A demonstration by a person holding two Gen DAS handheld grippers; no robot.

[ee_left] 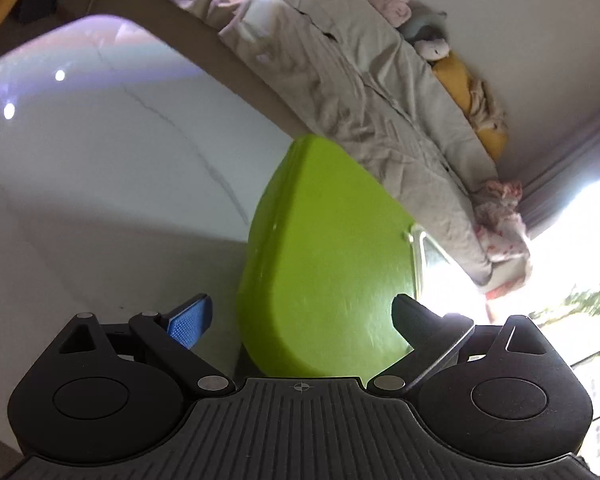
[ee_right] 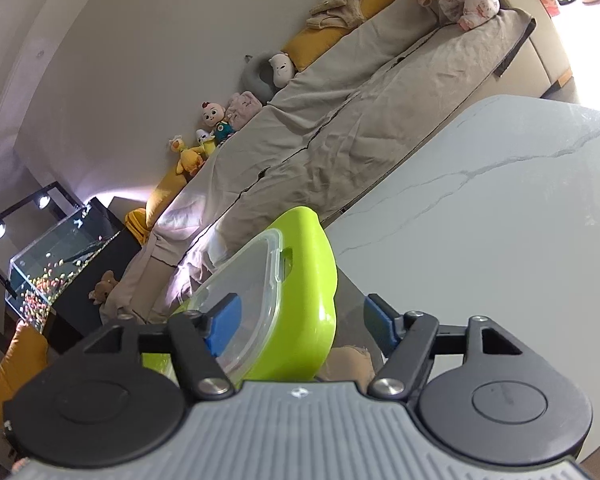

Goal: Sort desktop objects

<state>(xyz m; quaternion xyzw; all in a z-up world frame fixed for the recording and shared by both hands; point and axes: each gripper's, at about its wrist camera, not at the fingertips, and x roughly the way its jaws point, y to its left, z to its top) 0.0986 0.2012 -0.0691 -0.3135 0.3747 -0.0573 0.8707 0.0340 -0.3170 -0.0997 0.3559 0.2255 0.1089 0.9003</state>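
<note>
Between the left gripper's [ee_left: 300, 316] spread jaws sits the green box [ee_left: 324, 256], tilted above the white marble table [ee_left: 100, 184]; neither pad visibly presses it. Right gripper [ee_right: 300, 320] stands released, the box's clear lid [ee_right: 240, 288] beside its left finger.

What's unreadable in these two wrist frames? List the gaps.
- Green container, left wrist view: only one side shows; lid and contents face away.
- Contents, right wrist view: the clear lid is glary and a blue finger pad covers part of it.
- Left gripper grip: the dark finger overlaps the container's edge; contact unclear.
- Container's base, both views: cut off by the gripper bodies.
- White table: no other objects in frame.
</note>
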